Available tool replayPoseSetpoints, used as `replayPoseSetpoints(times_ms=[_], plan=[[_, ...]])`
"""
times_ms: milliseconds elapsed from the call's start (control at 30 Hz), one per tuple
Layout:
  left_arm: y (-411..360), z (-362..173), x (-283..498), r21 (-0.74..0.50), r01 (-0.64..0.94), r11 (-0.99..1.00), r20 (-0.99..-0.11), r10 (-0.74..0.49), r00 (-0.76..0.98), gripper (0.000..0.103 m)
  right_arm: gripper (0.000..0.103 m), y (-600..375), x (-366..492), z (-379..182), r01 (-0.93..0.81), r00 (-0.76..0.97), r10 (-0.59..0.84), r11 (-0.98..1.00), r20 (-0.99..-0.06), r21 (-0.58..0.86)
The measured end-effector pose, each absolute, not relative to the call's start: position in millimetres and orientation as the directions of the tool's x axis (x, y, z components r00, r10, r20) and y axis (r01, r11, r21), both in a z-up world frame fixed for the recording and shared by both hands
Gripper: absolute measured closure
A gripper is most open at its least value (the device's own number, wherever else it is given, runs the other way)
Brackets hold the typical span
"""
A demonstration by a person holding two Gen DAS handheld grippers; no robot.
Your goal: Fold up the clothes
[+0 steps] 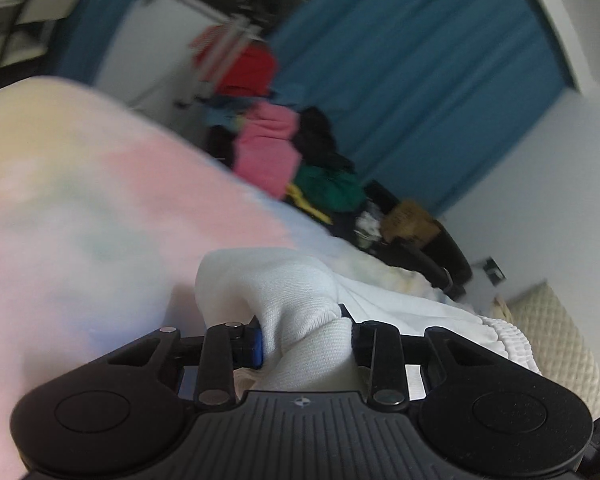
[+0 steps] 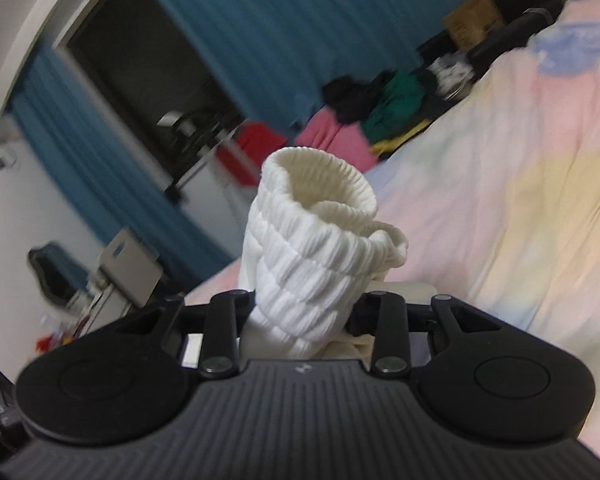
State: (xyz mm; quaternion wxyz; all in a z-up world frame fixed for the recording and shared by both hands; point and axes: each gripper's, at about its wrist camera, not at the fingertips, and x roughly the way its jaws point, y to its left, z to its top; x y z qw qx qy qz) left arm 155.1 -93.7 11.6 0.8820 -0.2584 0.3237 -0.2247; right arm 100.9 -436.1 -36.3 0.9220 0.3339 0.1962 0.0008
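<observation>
Both grippers are clamped on one white garment, held clear of the bed. The left gripper [image 1: 306, 338] pinches smooth white knit [image 1: 296, 292]; the right gripper [image 2: 300, 316] pinches its ribbed cuff [image 2: 312, 232], which stands up open-mouthed. No fold line shows — the piece is bunched, so folding remains. Beneath lies a pastel bedspread [image 2: 500, 208], soft and rumpled. Far off: blue curtains [image 1: 400, 80] and a heap of clothes [image 1: 300, 160] — loose, not stacked.

Blue curtains [image 1: 420, 80] hang at twelve o'clock. A cardboard box [image 1: 410, 222] sits at three o'clock, beside a black chair [image 1: 440, 256]. A pastel bedsheet [image 2: 520, 200] spreads at three o'clock.
</observation>
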Motion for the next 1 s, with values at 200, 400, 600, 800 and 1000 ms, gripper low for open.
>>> replayPoseSetpoints(times_ms=[200, 400, 600, 800, 1000], plan=[[-206.5, -26.9, 220.3, -0.569, 0.354, 0.742, -0.436, -0.638, 0.635, 0.069, 0.066, -547.4, 137.9, -36.8, 0.276, 0.921, -0.029, 0.752, -0.388, 0.599], [-319.3, -65.4, 285.5, -0.532, 0.473, 0.702, -0.422, -0.704, 0.571, 0.069, 0.065, -609.6, 162.6, -92.0, 0.404, 0.901, -0.185, 0.69, -0.393, 0.601], [-340.9, -129.6, 298.9, -0.448, 0.613, 0.651, -0.401, -0.759, 0.514, 0.066, 0.065, -597.0, 137.4, -191.0, 0.453, 0.891, -0.275, 0.595, -0.361, 0.664], [-334.1, -172.9, 282.0, -0.316, 0.632, 0.707, -0.526, -0.686, 0.503, 0.053, 0.057, -571.3, 116.2, -247.0, 0.524, 0.851, -0.307, 0.536, -0.425, 0.662], [-339.8, -142.6, 259.3, -0.237, 0.596, 0.767, -0.592, -0.601, 0.537, 0.019, 0.038, -568.1, 108.9, -220.1, 0.64, 0.764, -0.316, 0.478, -0.562, 0.601]])
